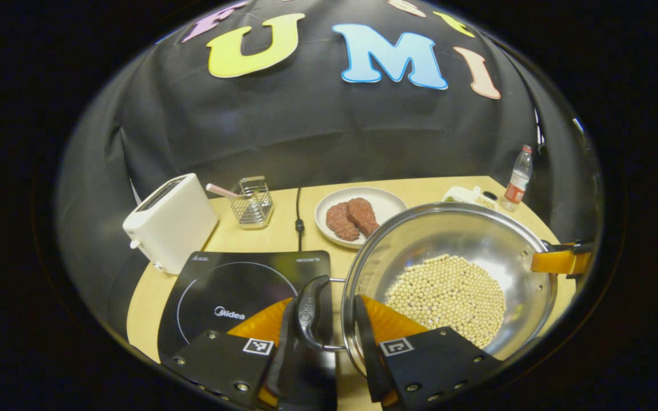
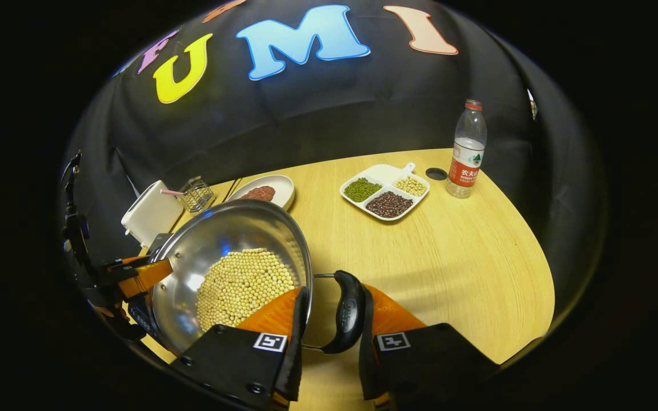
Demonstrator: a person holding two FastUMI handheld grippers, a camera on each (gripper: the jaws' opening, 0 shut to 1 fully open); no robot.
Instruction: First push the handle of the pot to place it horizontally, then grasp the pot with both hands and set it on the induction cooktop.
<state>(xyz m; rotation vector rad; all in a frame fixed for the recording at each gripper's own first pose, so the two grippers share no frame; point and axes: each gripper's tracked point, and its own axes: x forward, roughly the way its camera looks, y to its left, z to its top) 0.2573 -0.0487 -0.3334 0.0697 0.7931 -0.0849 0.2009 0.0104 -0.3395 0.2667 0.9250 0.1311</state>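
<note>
The steel pot [image 1: 449, 240] holds a layer of soybeans [image 1: 449, 297] and sits just right of the black induction cooktop [image 1: 232, 291]. My left gripper [image 1: 329, 308] is shut on the pot's black left handle [image 1: 313, 311], one finger outside the handle and the other at the rim. In the right gripper view my right gripper [image 2: 334, 302] is shut the same way on the pot's black right handle [image 2: 347, 313], beside the pot [image 2: 232, 240]. Each gripper also appears across the pot: the right gripper [image 1: 560, 260] and the left gripper [image 2: 135, 277]. Whether the pot touches the table is unclear.
Behind the cooktop stand a white toaster [image 1: 172, 220] and a wire basket [image 1: 252, 202]; a cable [image 1: 299, 217] runs between basket and a plate with meat [image 1: 360, 217]. A divided dish of beans [image 2: 386, 191] and a water bottle [image 2: 467, 151] stand at the far right.
</note>
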